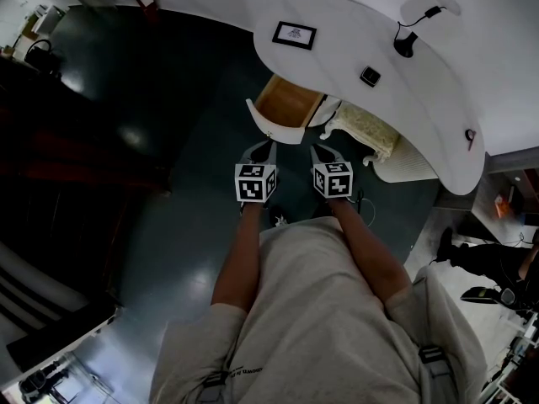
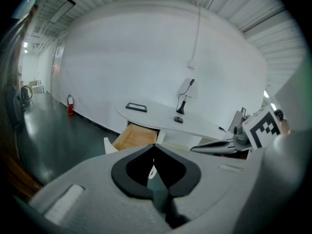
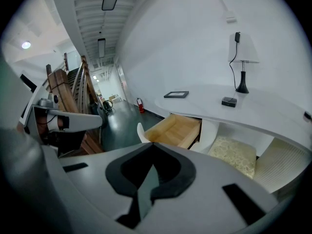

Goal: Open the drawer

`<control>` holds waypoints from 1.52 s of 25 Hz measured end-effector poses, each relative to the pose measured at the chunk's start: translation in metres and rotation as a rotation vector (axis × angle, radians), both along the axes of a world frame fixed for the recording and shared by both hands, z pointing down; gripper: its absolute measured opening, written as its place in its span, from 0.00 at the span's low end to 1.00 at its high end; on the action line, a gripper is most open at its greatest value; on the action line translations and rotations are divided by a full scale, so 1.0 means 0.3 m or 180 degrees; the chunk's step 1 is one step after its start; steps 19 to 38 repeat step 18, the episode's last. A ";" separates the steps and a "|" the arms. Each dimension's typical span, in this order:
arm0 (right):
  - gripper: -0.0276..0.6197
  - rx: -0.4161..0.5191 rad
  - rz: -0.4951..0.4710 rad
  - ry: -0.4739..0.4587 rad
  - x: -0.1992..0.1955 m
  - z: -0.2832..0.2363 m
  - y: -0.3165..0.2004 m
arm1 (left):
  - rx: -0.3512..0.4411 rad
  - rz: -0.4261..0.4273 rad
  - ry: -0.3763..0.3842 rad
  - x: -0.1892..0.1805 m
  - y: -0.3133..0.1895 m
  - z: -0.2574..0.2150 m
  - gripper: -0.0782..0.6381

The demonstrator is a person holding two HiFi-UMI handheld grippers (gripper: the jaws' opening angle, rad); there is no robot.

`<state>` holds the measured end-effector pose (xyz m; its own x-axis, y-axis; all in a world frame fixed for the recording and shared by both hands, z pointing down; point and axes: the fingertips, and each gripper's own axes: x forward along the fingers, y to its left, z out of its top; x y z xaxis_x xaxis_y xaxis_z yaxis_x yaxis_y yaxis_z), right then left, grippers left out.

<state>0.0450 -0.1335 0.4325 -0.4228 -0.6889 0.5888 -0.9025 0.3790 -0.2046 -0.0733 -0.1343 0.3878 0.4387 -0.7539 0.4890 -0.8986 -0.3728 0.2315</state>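
One drawer (image 1: 288,101) stands pulled well out from under the white desk (image 1: 354,40), its long axis running toward the person. Just short of its front panel hang both claws, pressed together and empty. The left gripper (image 1: 259,148) looks nearer, and the right gripper (image 1: 323,152) is off its right corner.

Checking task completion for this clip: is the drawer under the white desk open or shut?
Open: the drawer stands pulled out from under the desk, with its wooden inside exposed.
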 end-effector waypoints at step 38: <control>0.07 0.0033 0.0062 -0.0044 0.013 -0.015 -0.016 | -0.0081 0.0015 -0.0049 0.001 -0.003 0.033 0.12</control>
